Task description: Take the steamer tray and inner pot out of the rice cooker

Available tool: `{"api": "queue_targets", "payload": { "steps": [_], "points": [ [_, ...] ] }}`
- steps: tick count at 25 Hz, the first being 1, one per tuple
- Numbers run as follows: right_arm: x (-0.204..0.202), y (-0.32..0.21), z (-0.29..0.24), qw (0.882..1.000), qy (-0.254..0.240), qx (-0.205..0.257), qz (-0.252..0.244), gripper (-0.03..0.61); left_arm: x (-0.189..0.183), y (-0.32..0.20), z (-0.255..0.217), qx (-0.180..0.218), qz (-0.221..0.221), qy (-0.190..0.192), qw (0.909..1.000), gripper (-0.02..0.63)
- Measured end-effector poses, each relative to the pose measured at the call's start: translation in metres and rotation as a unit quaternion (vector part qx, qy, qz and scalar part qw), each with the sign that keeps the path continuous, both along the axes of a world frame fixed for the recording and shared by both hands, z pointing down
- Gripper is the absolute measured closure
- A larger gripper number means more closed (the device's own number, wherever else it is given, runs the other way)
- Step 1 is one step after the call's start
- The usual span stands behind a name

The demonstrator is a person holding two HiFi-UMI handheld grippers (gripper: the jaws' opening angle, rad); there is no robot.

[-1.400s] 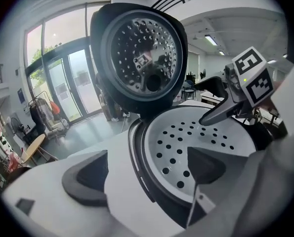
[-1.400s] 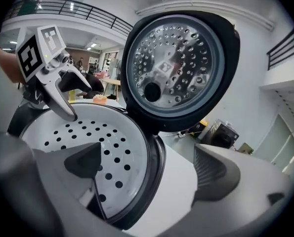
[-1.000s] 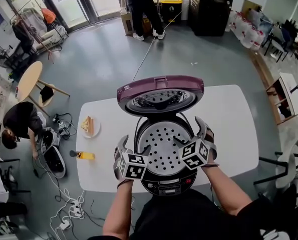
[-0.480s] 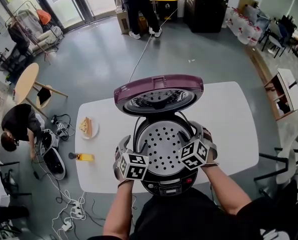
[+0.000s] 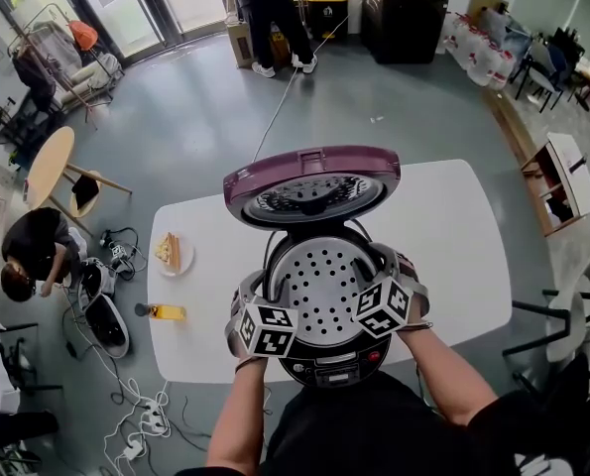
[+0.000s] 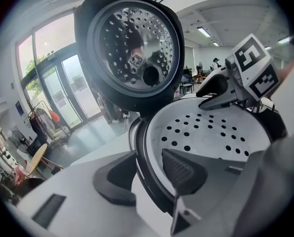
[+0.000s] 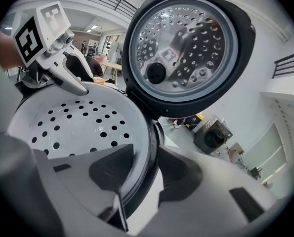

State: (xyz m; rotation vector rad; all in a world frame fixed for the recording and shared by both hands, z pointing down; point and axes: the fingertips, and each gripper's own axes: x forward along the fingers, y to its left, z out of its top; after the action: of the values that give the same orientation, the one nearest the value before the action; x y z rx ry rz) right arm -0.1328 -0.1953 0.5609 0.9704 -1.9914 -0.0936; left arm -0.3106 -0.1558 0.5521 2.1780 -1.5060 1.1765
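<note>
The rice cooker (image 5: pixel 326 367) stands open on the white table (image 5: pixel 453 226), its purple lid (image 5: pixel 311 181) raised at the back. The white perforated steamer tray (image 5: pixel 319 288) sits in the dark inner pot. My left gripper (image 5: pixel 258 288) straddles the tray's left rim (image 6: pixel 147 147): one pad (image 6: pixel 184 169) lies inside the tray and the other outside the dark ring. My right gripper (image 5: pixel 389 264) straddles the right rim (image 7: pixel 146 147) in the same way. Both pairs of jaws have just been closing and now lie against the rim. Each gripper view also shows the opposite gripper across the tray.
A plate with a sandwich (image 5: pixel 171 251) and a small yellow object (image 5: pixel 166 311) lie on the table's left part. The lid's inner plate (image 6: pixel 132 46) rises close behind the tray. A person stands at the far doorway, another crouches at the left, and cables cover the floor.
Both grippers' jaws have narrowed onto the tray's rim, one on each side. The hands have stayed where they were, and the tray still sits in the cooker.
</note>
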Motion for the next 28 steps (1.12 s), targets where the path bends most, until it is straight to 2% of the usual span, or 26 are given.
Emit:
{"api": "queue_targets", "payload": {
  "steps": [8,16,28],
  "points": [
    [-0.006,0.003,-0.014,1.000,0.001,0.028,-0.012,0.472,0.001,0.002,-0.011,0.018,0.002,-0.012,0.9998,0.491],
    [-0.008,0.002,-0.036,0.998,-0.003,0.060,-0.014,0.484,0.001,0.000,-0.029,0.045,0.002,-0.018,0.9988,0.523],
    [-0.010,0.006,-0.081,0.993,-0.021,0.113,-0.016,0.491,-0.002,0.003,-0.073,0.096,-0.002,-0.017,0.9952,0.535]
  ]
}}
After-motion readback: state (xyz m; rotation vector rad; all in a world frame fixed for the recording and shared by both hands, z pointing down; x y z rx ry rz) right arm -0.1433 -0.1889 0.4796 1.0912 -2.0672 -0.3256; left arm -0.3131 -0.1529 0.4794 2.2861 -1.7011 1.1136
